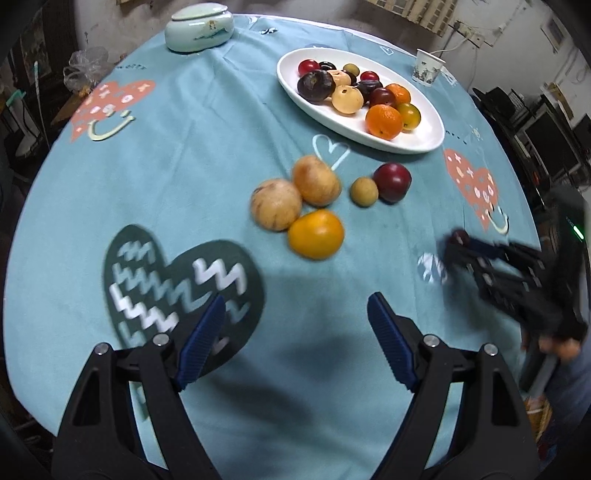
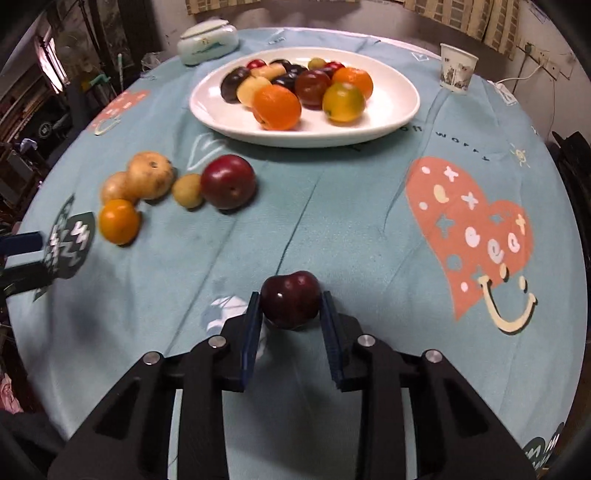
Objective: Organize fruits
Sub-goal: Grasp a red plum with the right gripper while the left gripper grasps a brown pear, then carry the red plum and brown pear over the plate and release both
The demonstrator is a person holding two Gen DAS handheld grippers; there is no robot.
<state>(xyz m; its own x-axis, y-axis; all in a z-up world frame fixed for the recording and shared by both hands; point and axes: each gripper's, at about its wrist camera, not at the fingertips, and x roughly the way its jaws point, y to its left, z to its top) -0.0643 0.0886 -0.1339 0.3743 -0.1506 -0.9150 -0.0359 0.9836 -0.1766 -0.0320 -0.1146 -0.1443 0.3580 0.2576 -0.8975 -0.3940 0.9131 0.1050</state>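
A white oval plate (image 1: 428,133) (image 2: 399,107) holds several fruits: oranges, dark plums, pale round fruits. On the cloth before it lie two tan fruits (image 1: 277,203) (image 2: 149,173), an orange (image 1: 316,233) (image 2: 119,220), a small tan fruit (image 1: 364,191) (image 2: 187,190) and a red plum (image 1: 392,181) (image 2: 228,181). My left gripper (image 1: 295,317) is open and empty, just short of the orange. My right gripper (image 2: 290,306) is shut on a dark red cherry (image 2: 290,298) near the table's front; it also shows blurred in the left wrist view (image 1: 461,247).
A lidded pale green ceramic jar (image 1: 198,27) (image 2: 207,40) stands at the far left of the round table. A paper cup (image 1: 426,67) (image 2: 457,70) stands at the far right. The teal tablecloth (image 1: 184,166) drops off at the table's edges.
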